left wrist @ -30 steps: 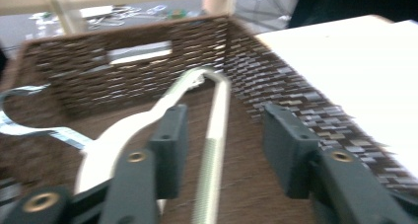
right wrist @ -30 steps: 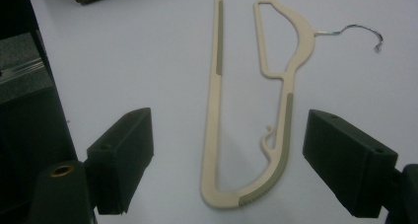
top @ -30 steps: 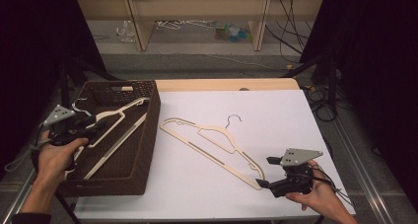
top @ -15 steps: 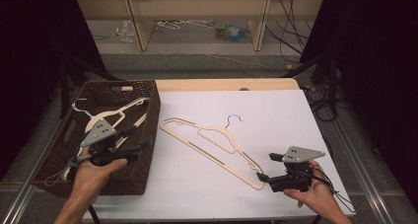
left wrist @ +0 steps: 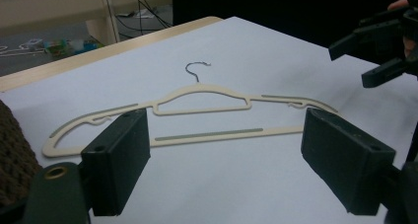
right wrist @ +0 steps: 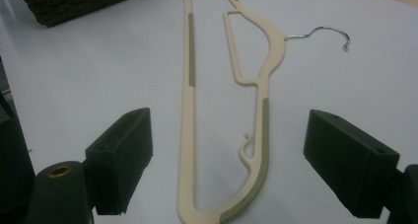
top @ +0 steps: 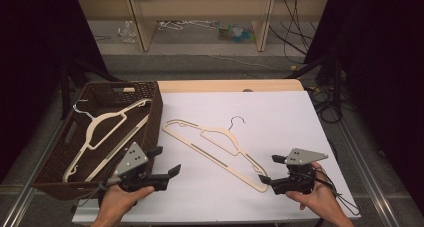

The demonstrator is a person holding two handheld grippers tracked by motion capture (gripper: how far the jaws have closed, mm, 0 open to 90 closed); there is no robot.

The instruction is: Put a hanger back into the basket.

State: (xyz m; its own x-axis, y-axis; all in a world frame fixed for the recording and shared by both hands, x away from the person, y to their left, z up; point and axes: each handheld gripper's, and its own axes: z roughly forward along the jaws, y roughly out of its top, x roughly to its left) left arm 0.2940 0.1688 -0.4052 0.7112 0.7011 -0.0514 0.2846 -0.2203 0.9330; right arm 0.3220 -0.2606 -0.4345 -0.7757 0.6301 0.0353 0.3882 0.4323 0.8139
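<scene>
A cream hanger (top: 223, 133) with a metal hook lies flat on the white table, running diagonally from the basket toward the front right. My left gripper (top: 166, 160) hovers open at the front left, pointing at the hanger's long bar (left wrist: 197, 136), with nothing between its jaws. My right gripper (top: 270, 169) is open at the hanger's near end, and the hanger's tip (right wrist: 217, 215) lies between its jaws, untouched. In the left gripper view the right gripper (left wrist: 379, 51) shows at the top right. A second cream hanger (top: 107, 119) rests in the brown wicker basket (top: 150, 94).
The basket occupies the table's left side, and its corner (right wrist: 74, 2) appears in the right gripper view. A wooden strip (top: 225, 85) edges the far side of the table. Shelving (top: 200, 17) with small items stands behind, and cables (top: 325, 97) hang at the right.
My left gripper has swung from beside the basket's left edge, across it, to the table's front left near the hanger. The right gripper has barely shifted.
</scene>
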